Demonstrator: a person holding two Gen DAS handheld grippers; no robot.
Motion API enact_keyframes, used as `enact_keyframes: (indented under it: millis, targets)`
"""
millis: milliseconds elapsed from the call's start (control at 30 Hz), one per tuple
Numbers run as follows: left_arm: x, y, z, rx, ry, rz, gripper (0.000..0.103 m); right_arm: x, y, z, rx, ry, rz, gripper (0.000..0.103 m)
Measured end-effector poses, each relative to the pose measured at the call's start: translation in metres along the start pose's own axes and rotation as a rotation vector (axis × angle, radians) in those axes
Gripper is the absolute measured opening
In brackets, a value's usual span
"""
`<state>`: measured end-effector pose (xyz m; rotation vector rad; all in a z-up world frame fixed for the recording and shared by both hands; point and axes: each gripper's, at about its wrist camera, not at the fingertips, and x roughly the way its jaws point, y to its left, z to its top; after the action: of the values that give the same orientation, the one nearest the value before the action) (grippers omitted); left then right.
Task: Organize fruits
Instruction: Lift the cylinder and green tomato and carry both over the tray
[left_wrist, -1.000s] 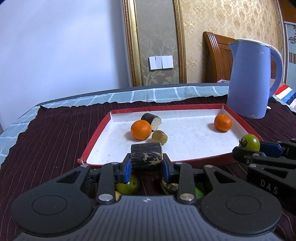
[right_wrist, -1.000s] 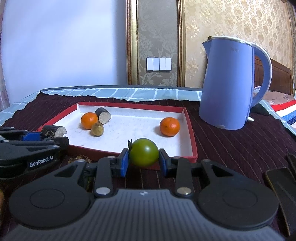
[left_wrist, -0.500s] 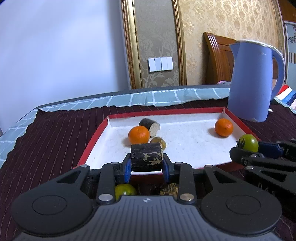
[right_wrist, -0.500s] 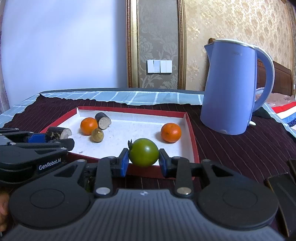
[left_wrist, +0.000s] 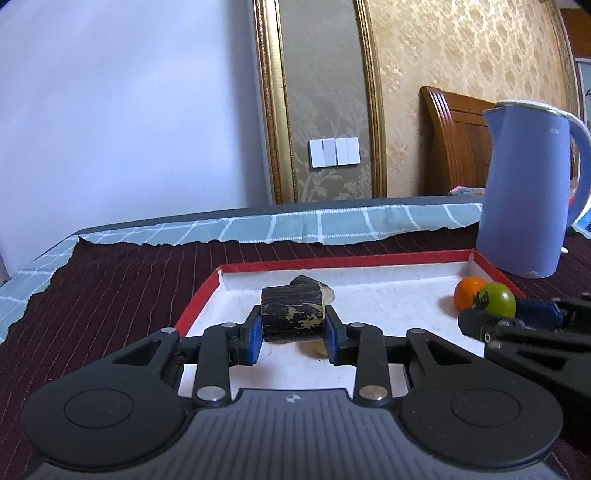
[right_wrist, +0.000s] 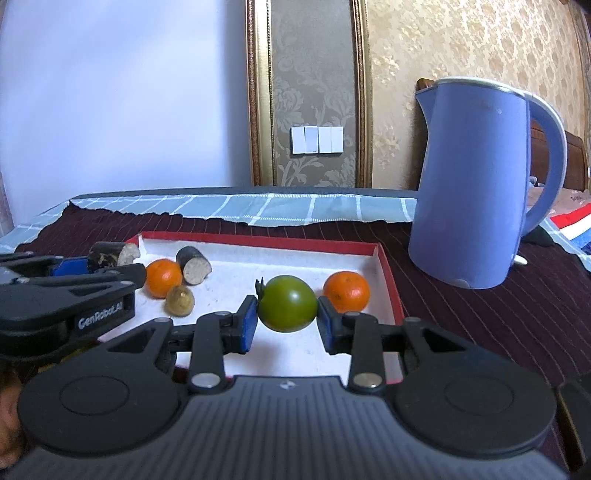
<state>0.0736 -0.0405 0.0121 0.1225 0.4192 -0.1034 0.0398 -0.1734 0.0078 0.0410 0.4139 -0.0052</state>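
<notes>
Nearest the cameras, the left gripper (left_wrist: 291, 330) is clamping a dark sugarcane piece (left_wrist: 291, 314) between its blue pads, holding it above the near left part of the red-rimmed tray (right_wrist: 388, 273). Beside it, the right gripper (right_wrist: 286, 325) is squeezing a green tomato (right_wrist: 287, 308) and is hanging over the near right part of the tray. Both loads are sitting clear of the white tray floor, so neither is delivered yet.

Further into the tray, four items are already lying inside: a small yellowish fruit (right_wrist: 180, 301) near the left side, an orange (right_wrist: 163, 277) just behind it, a second cut sugarcane piece (right_wrist: 192, 265) touching or nearly touching that orange, and another orange (right_wrist: 346, 290) by the right wall. Beyond the tray's far right corner, a blue kettle (right_wrist: 476, 184) is standing on the dark cloth covering the desk (right_wrist: 480, 317).

Judging by this, the sorting is looking well advanced: what is left is lowering and releasing these two pieces. Whether more fruit is waiting outside the tray cannot be told.
</notes>
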Motion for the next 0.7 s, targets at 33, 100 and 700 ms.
enact_keyframes:
  millis: [33,100,700]
  targets:
    - [0.003,0.000,-0.001,0.001,0.009,-0.002,0.032,0.003,0.000,0.000,0.002,-0.001,0.003,0.032]
    - [0.007,0.001,-0.003,0.005,0.026,-0.001,0.032,0.009,0.000,0.000,0.005,-0.003,0.006,0.032]
    - [0.020,0.007,0.001,-0.017,0.051,0.042,0.032,0.017,0.001,-0.001,0.004,-0.003,0.004,0.032]
